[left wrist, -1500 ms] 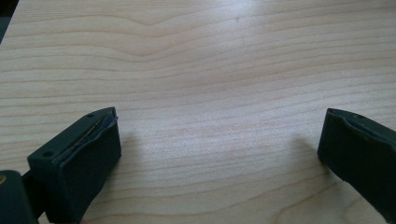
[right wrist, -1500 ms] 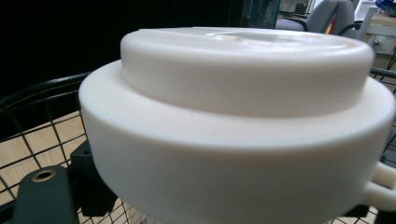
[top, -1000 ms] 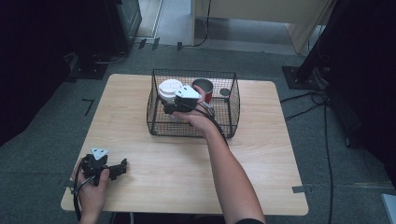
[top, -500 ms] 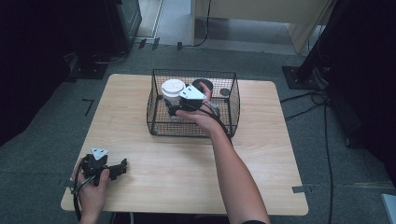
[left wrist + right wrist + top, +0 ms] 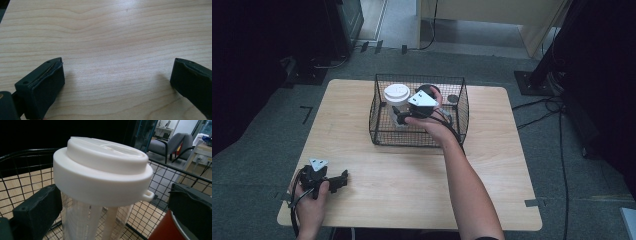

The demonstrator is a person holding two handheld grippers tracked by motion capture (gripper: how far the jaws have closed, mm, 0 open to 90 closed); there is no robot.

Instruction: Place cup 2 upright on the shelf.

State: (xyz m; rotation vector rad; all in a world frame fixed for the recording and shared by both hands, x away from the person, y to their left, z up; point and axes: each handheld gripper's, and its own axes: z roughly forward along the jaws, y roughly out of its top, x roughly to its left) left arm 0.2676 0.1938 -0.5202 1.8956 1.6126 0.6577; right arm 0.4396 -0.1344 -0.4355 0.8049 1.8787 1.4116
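A pale cup with a white lid (image 5: 397, 93) stands upright in the black wire basket (image 5: 412, 136). My right gripper (image 5: 401, 117) reaches into the basket from the right, low beside the cup. In the right gripper view the cup (image 5: 102, 170) stands between the jaws of that gripper (image 5: 113, 202), which have just been opening; the pads stand clear of its sides. My left gripper (image 5: 341, 179) rests open on the table's near left corner. In its own view the left gripper (image 5: 117, 82) has only bare wood between the jaws.
A red container (image 5: 162, 230) stands close behind the right jaw in the basket. A small dark round object (image 5: 453, 98) sits in the basket's back right corner. The wooden table (image 5: 492, 165) stretches out around the basket.
The right hand has shifted slightly to the right inside the basket, while the lidded cup has stayed upright in place. The left hand has not moved.
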